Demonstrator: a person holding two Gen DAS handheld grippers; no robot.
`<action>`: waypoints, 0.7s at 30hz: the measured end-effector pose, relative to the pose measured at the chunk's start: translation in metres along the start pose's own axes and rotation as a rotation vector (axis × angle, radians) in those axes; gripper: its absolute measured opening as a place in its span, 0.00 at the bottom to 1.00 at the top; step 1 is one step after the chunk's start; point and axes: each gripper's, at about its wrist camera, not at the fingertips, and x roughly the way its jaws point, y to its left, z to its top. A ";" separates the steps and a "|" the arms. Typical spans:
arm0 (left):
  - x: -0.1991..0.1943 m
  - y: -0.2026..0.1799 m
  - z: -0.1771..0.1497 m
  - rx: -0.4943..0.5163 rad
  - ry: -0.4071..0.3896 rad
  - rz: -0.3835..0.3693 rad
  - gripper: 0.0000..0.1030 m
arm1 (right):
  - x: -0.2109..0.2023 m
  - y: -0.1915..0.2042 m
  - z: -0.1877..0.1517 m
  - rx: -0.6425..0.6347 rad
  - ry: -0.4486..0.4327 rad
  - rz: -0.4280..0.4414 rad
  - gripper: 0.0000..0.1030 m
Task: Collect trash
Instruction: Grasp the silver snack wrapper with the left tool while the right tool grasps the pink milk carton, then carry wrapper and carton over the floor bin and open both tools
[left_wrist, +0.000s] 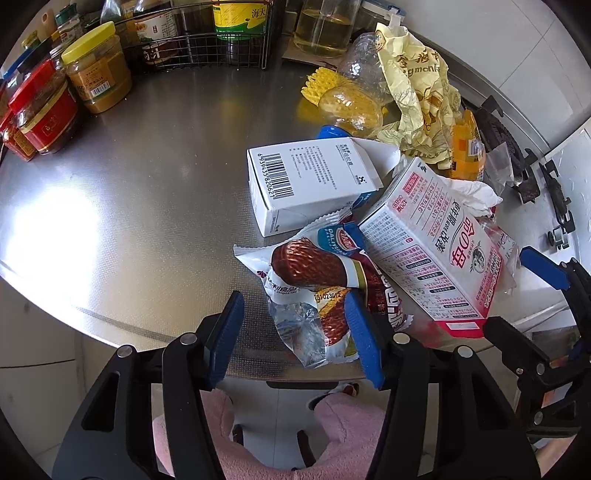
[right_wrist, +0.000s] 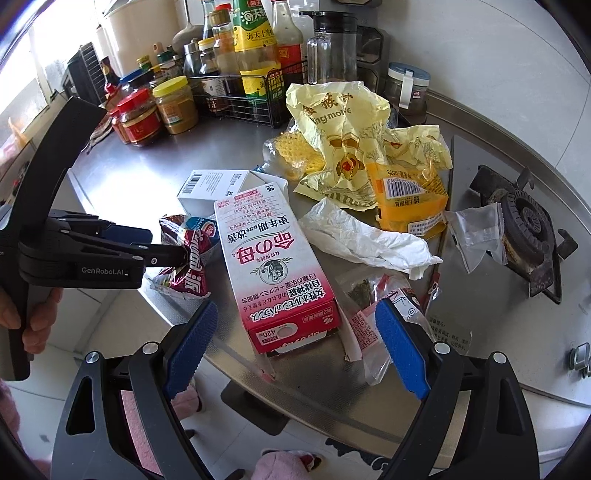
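Note:
Trash lies on the steel counter (left_wrist: 129, 206). My left gripper (left_wrist: 295, 332) is open; its jaws straddle the near end of a white and maroon snack wrapper (left_wrist: 314, 288), which also shows in the right wrist view (right_wrist: 188, 258). My right gripper (right_wrist: 291, 343) is open around the near end of a pink and white carton (right_wrist: 273, 266), also seen from the left wrist (left_wrist: 436, 251). A white barcode box (left_wrist: 306, 181) lies behind. A crumpled tissue (right_wrist: 369, 236), a yellow bag (right_wrist: 351, 140), an orange packet (right_wrist: 406, 199) and a clear plastic bottle (left_wrist: 358, 88) lie farther back.
Sauce jars (left_wrist: 99, 66) and bottles in a wire rack (right_wrist: 251, 92) line the back left. A gas burner (right_wrist: 524, 221) sits at the right. Small clear packets (right_wrist: 376, 295) lie by my right gripper. The counter's front edge (right_wrist: 332, 410) is just below both grippers.

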 end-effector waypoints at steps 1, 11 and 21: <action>-0.001 0.001 0.000 -0.011 0.004 -0.021 0.52 | 0.004 0.001 0.000 -0.007 0.005 0.004 0.85; 0.003 -0.013 0.003 0.034 0.007 -0.045 0.40 | 0.034 0.011 0.003 -0.037 0.066 0.013 0.64; -0.003 0.003 0.001 0.016 -0.008 -0.052 0.00 | 0.025 0.011 0.003 -0.018 0.035 -0.016 0.61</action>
